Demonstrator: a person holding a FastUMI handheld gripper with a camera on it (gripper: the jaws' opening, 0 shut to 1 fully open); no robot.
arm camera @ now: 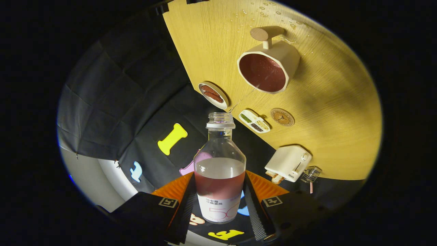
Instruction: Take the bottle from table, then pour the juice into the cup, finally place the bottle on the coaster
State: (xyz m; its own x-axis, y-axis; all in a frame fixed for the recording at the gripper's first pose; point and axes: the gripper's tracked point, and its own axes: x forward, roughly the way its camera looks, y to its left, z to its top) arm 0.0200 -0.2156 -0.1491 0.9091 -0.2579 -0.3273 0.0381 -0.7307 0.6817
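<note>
Clear plastic bottle [220, 164], uncapped, partly filled with reddish juice, label near its base; held between the fingers [186, 201], which press on its lower body from both sides, closed to the bottle's width. Gripper [220, 205] tilted, so the wooden bench [211, 44] appears slanted beyond the bottle.

Thin stream of juice [244, 97]: runs from the bottle's mouth, just ahead of the fingers, to the cup.

Cup [269, 65]: pale, faceted, side handle with a round wooden knob; stands well beyond the fingers, reddish juice inside.

Coaster [282, 117]: round, brown, with an emblem; lies on the bench between cup and bottle mouth, bare.

Small oval dish [213, 95]: holds brown pieces, near the bench edge, just beyond the bottle mouth.

Divided tray [254, 121]: three compartments of small grains, beside the coaster.

White toaster [288, 163]: beside the fingers, bread slice showing.

Droplets [263, 10]: scattered on the bench past the cup.
</note>
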